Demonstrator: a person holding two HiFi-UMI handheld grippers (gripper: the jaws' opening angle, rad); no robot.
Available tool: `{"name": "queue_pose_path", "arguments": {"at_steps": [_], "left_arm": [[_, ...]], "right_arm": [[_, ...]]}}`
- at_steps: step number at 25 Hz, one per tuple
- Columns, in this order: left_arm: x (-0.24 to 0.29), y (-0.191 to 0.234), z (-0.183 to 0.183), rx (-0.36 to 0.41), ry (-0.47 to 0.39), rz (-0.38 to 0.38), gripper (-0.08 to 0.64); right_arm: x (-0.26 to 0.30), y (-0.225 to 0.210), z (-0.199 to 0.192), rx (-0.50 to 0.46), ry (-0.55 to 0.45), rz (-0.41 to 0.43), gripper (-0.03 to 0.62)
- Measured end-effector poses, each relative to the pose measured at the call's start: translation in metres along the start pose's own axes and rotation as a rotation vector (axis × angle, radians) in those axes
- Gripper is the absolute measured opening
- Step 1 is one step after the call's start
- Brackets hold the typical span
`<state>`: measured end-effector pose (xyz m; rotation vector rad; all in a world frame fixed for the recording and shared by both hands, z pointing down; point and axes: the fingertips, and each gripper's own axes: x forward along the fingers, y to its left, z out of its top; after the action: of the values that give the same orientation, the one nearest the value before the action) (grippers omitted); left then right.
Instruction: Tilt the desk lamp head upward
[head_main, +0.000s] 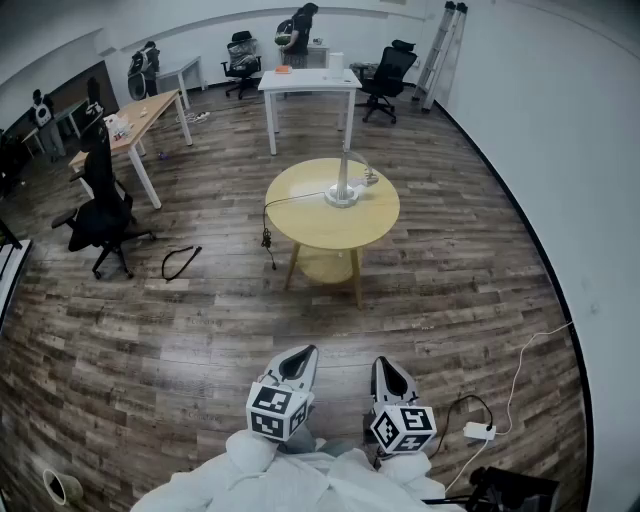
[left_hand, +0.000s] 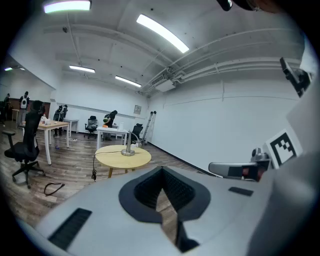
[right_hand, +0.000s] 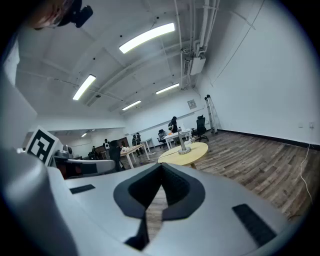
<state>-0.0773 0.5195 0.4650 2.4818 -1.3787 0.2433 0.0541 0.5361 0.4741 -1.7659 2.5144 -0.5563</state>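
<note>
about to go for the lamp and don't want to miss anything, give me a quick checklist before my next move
1. desk lamp upright on the round table: ok
2. lamp within reach: not ok, it stands well ahead across the floor
3. left tool free: ok, shut on nothing
4. right tool free: ok, shut on nothing
5. lamp's present tilt: cannot tell, too small to read

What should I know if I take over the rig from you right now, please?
Left gripper: shut, empty, held back from the table.
Right gripper: the same.
Lamp: stands on the round table, well ahead and out of reach.
Done: nothing; lamp untouched.
Left: walk up, grip the lamp, tilt its head upward.
</note>
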Motion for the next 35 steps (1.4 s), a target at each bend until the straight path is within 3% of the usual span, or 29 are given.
{"name": "queue_pose_path", "arguments": {"at_steps": [7, 15, 35], "left_arm": [[0.029, 0.001, 0.007, 0.026, 0.01, -0.011, 0.0], [0.073, 0.02, 0.022, 0.002, -0.001, -0.041, 0.0], [0.202, 0.122, 0.079, 0.0, 0.002, -0.089, 0.0]], "right_arm": [[0.015, -0.029, 0.006, 0.012, -0.007, -0.034, 0.008], [0.055, -0.05, 0.019, 0.007, -0.017, -0.059, 0.008], [0.214, -0.08, 0.067, 0.018, -0.025, -0.089, 0.008]]}}
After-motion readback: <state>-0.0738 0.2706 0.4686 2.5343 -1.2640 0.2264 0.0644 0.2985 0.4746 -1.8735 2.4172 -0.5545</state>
